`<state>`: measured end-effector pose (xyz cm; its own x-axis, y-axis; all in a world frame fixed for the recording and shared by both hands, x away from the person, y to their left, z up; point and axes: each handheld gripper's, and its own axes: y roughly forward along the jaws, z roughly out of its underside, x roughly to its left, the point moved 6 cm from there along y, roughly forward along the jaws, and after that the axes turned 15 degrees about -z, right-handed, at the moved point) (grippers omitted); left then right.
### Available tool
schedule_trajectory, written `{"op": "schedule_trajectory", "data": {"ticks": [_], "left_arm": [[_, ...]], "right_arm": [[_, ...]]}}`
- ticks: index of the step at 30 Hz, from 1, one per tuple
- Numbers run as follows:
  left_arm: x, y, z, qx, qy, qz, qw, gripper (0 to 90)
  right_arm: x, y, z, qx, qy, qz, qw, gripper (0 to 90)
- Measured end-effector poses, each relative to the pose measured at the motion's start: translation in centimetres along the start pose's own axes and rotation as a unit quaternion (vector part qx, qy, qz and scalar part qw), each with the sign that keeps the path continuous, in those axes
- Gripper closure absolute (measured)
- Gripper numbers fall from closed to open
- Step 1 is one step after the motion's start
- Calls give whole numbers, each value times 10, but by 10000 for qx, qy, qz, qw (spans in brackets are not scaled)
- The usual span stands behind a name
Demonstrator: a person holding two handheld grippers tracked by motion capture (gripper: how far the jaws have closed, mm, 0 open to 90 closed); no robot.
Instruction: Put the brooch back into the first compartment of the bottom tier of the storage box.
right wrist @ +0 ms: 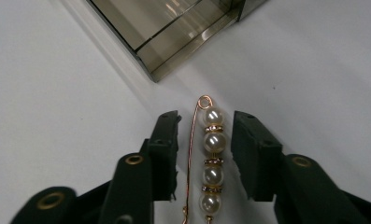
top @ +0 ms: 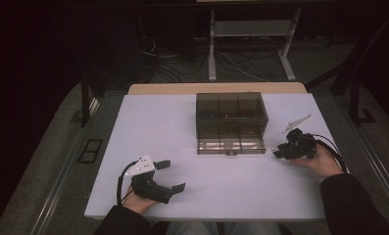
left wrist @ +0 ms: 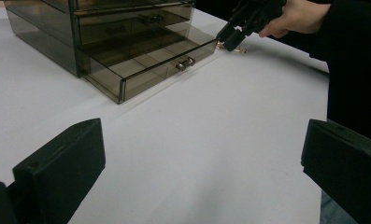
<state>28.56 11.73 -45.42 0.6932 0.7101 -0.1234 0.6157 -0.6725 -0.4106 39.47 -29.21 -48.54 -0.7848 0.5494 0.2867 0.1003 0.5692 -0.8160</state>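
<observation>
The right hand-held gripper (right wrist: pixel 204 154) is sitting low on the white counter (top: pixel 182 147), just beside the front right corner of the smoky brown see-through plastic drawer box (top: pixel 231 122). Its two black jaws are standing a little apart, one on each side of a thin gold pin with four white pearl beads (right wrist: pixel 210 158). The jaws are near the pin but are not squeezing it yet. The pin is lying flat on the counter, with its small round loop pointing toward the box.

The bottom drawer of the box (left wrist: pixel 150 65) is pulled out and looks ready to take something. It has a little metal knob on the front.

The left hand-held gripper (top: pixel 170 177) is resting near the person's edge of the counter, well apart from the box. Its jaws are wide open and holding nothing.

The pin is looking very light and thin. The wire may bend if it is squeezed too hard. The round pearls are smooth, so they may slip or roll out of the jaws. I think the best place to hold it is across the middle of the bead row, gently, so both the beads and the wire are getting pinched together. Because it is lying so flat, the jaw tips will need to be touching the counter to get under it.
</observation>
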Motion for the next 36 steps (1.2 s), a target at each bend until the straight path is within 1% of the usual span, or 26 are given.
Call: {"op": "schedule_trajectory", "data": {"ticks": [5,10,15,24,30,36], "left_arm": [[0,0,0,-6,0,3,10000,0],[0,0,0,-11,0,6,10000,0],[0,0,0,-14,-3,9,10000,0],[0,0,0,-9,0,13,10000,0],[0,0,0,-12,-13,10,10000,0],[0,0,0,-16,-15,6,10000,0]], "right_arm": [[1,0,1,15,-80,81,9999,693],[1,0,1,63,-149,127,9998,719],[4,1,0,94,-201,111,9997,774],[4,1,0,95,-184,106,9997,784],[7,-2,-1,71,-119,-15,9999,785],[9,-5,-3,46,-69,-76,9999,785]]}}
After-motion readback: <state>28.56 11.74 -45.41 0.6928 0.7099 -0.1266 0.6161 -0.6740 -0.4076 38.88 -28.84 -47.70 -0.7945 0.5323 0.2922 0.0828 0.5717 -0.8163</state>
